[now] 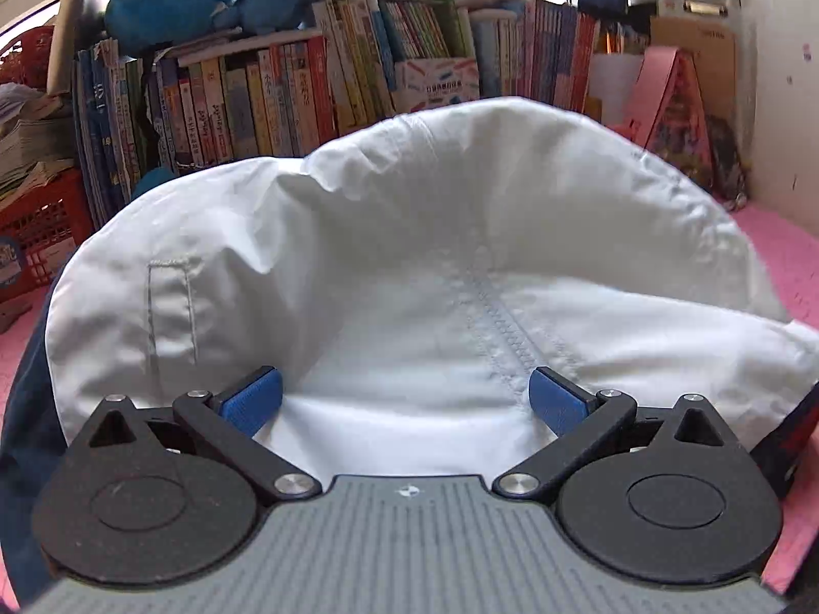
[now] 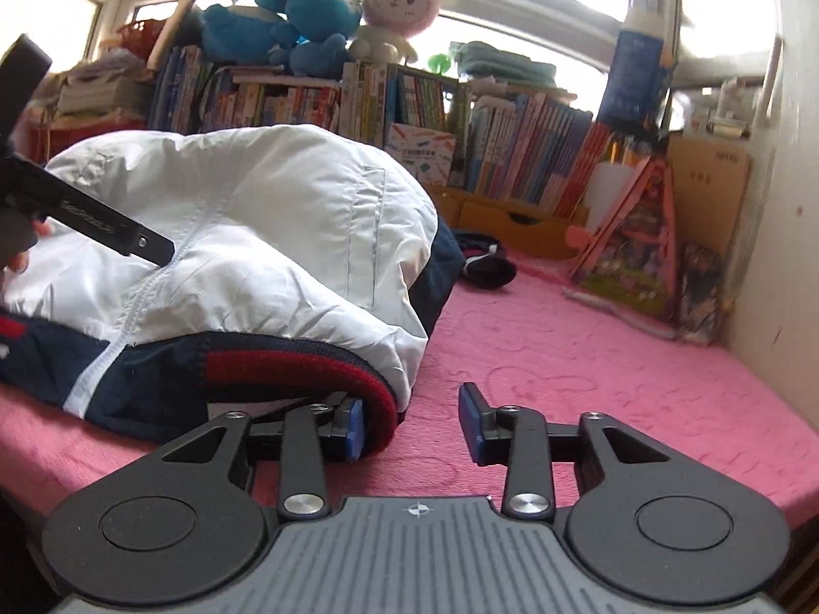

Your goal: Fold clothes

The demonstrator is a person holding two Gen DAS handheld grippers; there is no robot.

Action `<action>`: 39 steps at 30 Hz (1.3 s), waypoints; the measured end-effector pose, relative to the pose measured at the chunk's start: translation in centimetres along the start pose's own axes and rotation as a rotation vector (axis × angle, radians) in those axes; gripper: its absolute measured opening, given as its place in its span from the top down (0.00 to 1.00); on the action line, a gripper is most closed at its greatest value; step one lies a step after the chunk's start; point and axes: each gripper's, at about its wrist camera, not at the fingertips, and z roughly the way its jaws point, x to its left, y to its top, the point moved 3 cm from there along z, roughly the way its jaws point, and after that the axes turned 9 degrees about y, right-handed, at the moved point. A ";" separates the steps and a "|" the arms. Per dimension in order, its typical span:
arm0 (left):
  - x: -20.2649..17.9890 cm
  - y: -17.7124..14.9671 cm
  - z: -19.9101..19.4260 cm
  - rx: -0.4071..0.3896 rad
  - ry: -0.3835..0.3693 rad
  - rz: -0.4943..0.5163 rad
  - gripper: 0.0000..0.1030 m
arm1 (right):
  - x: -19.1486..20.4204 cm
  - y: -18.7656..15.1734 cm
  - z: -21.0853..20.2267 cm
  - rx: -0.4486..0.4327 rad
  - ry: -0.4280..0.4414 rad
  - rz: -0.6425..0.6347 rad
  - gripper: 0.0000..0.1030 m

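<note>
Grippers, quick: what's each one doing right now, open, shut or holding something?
Left gripper: open, jaws spread wide over the white jacket, nothing gripped.
Right gripper: open, by the jacket's red and navy hem, nothing gripped.

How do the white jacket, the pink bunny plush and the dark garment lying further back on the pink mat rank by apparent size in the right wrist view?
1. white jacket, by far the largest, though it lies nearest the camera.
2. pink bunny plush.
3. dark garment, close to the plush in size; that order is unsure.
</note>
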 end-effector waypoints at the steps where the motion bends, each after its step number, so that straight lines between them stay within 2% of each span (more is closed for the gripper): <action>1: -0.4 -0.4 0.4 0.020 0.001 0.027 0.00 | 0.5 -0.4 -0.3 -0.011 -0.033 -0.049 0.55; 5: -0.8 -0.9 0.8 0.052 0.003 0.062 0.00 | 3.1 -1.9 -1.0 -0.067 -0.122 -0.218 0.53; 6: -0.7 -1.0 1.1 0.062 -0.005 0.054 0.00 | 3.7 -2.0 -0.9 -0.075 -0.102 -0.236 0.53; 9: -0.3 -1.0 1.5 0.088 -0.031 0.018 0.00 | 5.1 -1.3 0.3 -0.096 -0.084 -0.239 0.51; 12: -0.2 -1.0 1.6 0.096 -0.036 0.006 0.00 | 5.0 -0.4 2.8 -0.089 -0.099 -0.213 0.37; 14: -0.2 -1.0 1.7 0.098 -0.034 0.004 0.00 | 4.4 0.1 4.1 -0.097 -0.117 -0.194 0.34; 18: -0.3 -0.9 1.6 0.100 -0.030 -0.001 0.00 | 3.1 0.1 3.3 -0.148 -0.250 -0.173 0.32; 19: -0.3 -0.9 1.6 0.100 -0.028 -0.002 0.00 | 2.6 -0.2 2.6 -0.171 -0.291 -0.161 0.29; 21: -0.4 -0.9 1.6 0.101 -0.032 -0.003 0.00 | 1.6 -1.0 0.8 -0.195 -0.300 -0.143 0.15; 22: -0.4 -0.9 1.7 0.102 -0.036 -0.003 0.00 | 1.0 -1.4 -0.2 -0.207 -0.302 -0.134 0.14; 28: -0.6 -0.9 1.6 0.104 -0.047 -0.003 0.00 | 1.6 -3.9 -3.2 -0.178 -0.204 -0.250 0.14; 37: -1.0 -0.8 1.7 0.104 -0.045 -0.002 0.00 | 0.3 -5.2 -5.9 -0.159 -0.036 -0.255 0.11; 39: -1.1 -0.8 1.6 0.104 -0.034 -0.006 0.00 | 0.1 -5.7 -6.7 -0.134 -0.058 -0.261 0.06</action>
